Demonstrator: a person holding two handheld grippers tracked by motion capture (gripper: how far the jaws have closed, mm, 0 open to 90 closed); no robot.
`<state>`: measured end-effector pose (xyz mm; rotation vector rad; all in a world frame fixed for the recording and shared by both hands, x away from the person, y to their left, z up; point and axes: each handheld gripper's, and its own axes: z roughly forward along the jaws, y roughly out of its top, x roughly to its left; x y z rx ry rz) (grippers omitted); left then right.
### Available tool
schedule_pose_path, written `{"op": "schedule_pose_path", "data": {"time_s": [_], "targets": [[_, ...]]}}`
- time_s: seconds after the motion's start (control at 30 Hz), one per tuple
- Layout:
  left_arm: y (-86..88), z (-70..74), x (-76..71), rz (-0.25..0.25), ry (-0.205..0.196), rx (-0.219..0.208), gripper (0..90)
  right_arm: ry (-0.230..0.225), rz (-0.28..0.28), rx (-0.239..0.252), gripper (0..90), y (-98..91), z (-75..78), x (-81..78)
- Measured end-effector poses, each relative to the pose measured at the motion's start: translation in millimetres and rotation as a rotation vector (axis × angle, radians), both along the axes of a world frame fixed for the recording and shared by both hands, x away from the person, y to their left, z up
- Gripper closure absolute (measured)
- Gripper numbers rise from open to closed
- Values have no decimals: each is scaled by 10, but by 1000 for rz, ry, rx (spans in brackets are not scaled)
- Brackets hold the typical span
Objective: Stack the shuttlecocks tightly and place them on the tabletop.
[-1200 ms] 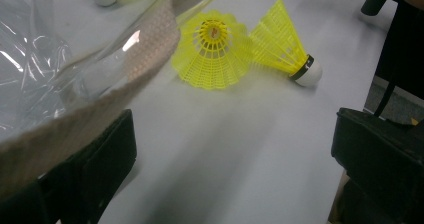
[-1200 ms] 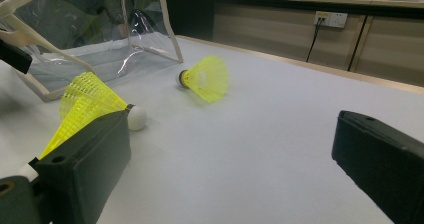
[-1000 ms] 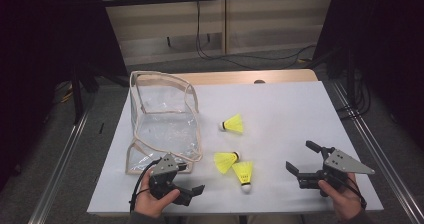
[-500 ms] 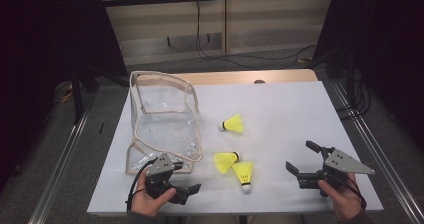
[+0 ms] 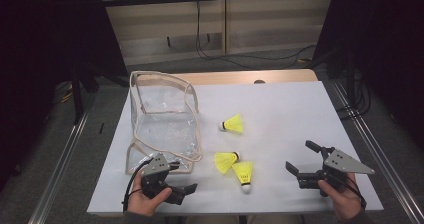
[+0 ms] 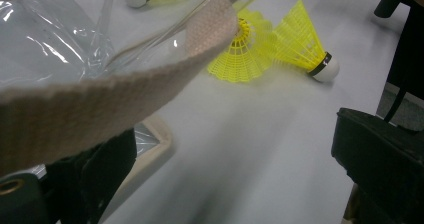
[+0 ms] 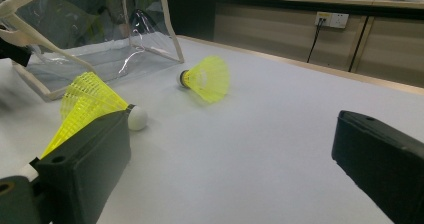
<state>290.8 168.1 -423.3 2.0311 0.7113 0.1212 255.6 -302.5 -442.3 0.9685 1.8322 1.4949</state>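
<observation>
The clear plastic pouch with beige fabric trim stood open on the left part of the white table top, its mouth facing up and its near bottom corner by the table's front edge. The pouch's beige woven strap crossed close in front of the left gripper's camera, above the left-hand jaw in that view; whether it touched the jaw could not be told. The left gripper lay just in front of the pouch's near corner, held in the person's left hand, its jaws spread apart with nothing clamped between them.

Just right of the pouch, the two near yellow plastic shuttlecocks lay on their sides, touching or almost touching: one with its skirt toward the pouch, the other with its white cork tip toward the front edge. They lay between the two grippers, closer to the left one. The far yellow shuttlecock lay alone farther back, near the pouch's right wall, its cork pointing toward the pouch.

The right gripper rested near the front right corner, well apart from the pouch, gripped by the right hand. Its jaws stood wide apart and empty, aimed left toward the shuttlecocks.
</observation>
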Motion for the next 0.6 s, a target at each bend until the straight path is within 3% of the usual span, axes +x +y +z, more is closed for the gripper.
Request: {"op": "schedule_pose_path", "data": {"time_s": [0.6], "targets": [[142, 13, 11, 33, -16, 4, 41, 4, 2, -3, 18, 10, 0, -1]]}}
